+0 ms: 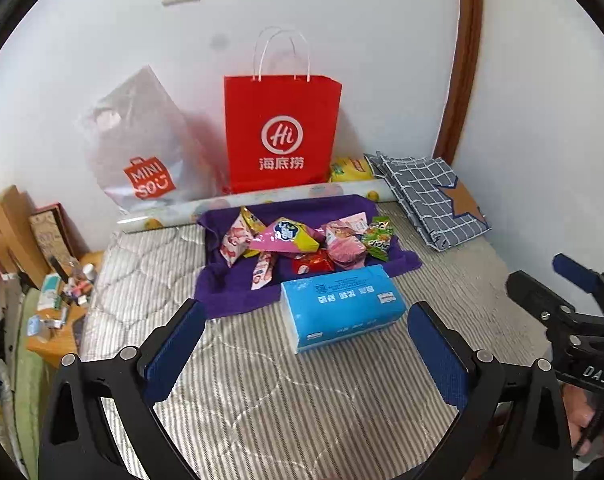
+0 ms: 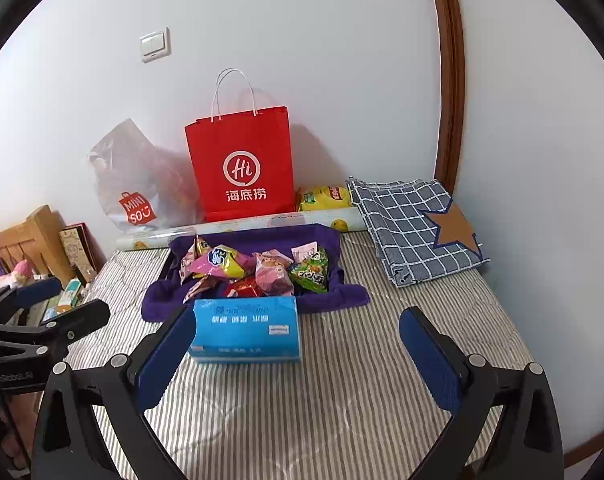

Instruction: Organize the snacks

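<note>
Left gripper [image 1: 306,344]: jaws released, spread wide, nothing between the pads. Right gripper [image 2: 297,354]: same, jaws parted and empty. Both hover low over the striped mattress [image 2: 342,400], side by side, pointing toward the wall.

Directly ahead of both: blue tissue pack [image 1: 342,310], lying flat, long axis crosswise to the jaws. In the left wrist view it sits centred between the fingers; in the right wrist view it lies toward the left finger, so the left gripper is the better lined up with it.

Just beyond the pack: the snacks [image 1: 302,244], a loose heap of small wrapped packets (pink, red, green, yellow) on a purple towel [image 1: 229,296] spread on the bed. The packets overlap and lie at mixed angles; no common axis. The pile is straight ahead, past the tissue pack, roughly equally reachable by either hand.

Farther out, against the wall: an upright red paper bag [image 1: 281,132], top open, handles up; a translucent plastic bag [image 1: 141,152] to its left; a yellow packet [image 2: 324,198] to its right; folded checked cloth [image 2: 414,228] at far right.

Judgement: the heap fits snacks awaiting sorting or snacks already gathered onto the towel; the views do not settle which.
</note>
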{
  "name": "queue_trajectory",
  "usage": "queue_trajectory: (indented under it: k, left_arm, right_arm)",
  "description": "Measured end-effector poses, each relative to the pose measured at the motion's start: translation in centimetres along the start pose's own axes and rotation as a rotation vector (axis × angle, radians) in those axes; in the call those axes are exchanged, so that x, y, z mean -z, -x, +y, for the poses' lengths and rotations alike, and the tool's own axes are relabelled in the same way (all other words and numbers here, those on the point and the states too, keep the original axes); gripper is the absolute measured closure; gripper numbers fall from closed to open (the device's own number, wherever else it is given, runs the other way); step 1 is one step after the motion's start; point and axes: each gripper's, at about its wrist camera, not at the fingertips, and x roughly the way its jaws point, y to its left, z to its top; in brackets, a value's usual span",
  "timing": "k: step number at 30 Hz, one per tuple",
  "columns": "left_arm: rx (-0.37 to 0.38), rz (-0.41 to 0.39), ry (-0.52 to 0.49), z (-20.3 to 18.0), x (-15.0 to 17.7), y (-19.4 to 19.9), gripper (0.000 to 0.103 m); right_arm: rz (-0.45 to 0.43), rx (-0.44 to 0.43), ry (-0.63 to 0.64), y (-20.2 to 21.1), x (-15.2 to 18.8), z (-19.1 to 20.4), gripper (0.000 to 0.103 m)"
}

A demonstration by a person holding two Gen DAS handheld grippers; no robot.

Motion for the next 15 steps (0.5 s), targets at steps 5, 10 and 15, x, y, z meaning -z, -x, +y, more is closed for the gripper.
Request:
queue_trajectory:
  k: [5,10,15]
  left_arm:
    - [-0.009,0.007,0.010,-0.4,0.7,0.5,0.003]
    - [-0.029,-0.009,0.018,-0.6,1.0,1.3,0.003]
    - [-0.060,-0.021,0.007,-1.0,1.4,1.7,0.003]
  right_arm:
    - [-0.012,-0.009,-0.022,1.5,0.6,-0.4,0.000]
    - [-0.022,-0.011,-0.030,2.5,0.9,-0.7,0.000]
    - [-0.035,-0.014,-0.024,3.3,1.3,-0.6,0.000]
